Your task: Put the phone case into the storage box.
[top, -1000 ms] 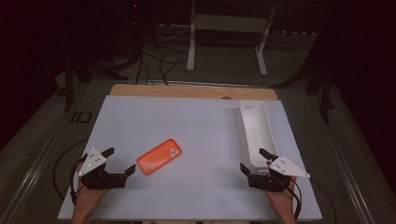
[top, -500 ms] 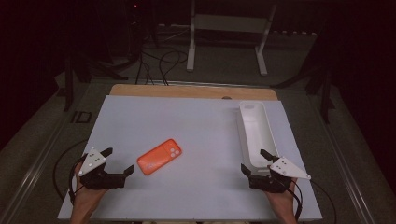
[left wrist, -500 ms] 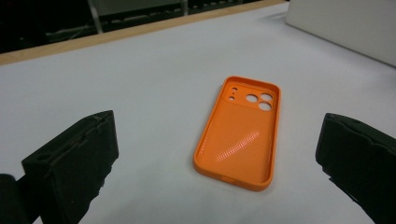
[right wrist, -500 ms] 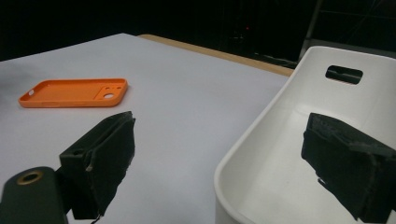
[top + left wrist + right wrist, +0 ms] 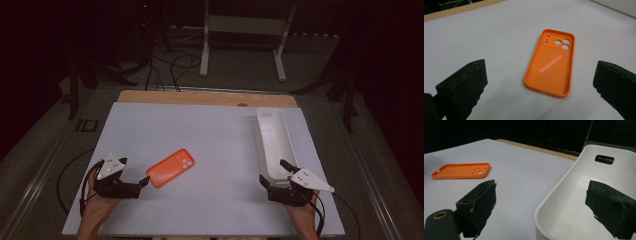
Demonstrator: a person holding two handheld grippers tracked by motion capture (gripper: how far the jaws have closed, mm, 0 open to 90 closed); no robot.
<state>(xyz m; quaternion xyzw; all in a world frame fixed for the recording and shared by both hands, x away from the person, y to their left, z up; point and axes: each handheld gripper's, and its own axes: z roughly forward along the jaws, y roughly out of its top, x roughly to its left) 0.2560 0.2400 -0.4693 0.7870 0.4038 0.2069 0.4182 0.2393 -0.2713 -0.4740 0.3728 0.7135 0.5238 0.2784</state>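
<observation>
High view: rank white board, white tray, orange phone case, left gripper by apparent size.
1. white board, by far the largest.
2. white tray.
3. orange phone case and left gripper: these look close in size, so no firm order between them.

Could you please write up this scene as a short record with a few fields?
Surface: white board on a wooden table
Phone case: orange phone case, lying open side up, camera cutouts at the far end
Tray: long white tray along the board's right side, nothing in it, with a handle slot in its end wall
Left tool: left tool open, aimed at the phone case, not touching it
Right tool: right tool open, its jaws either side of the tray's near rim
</observation>
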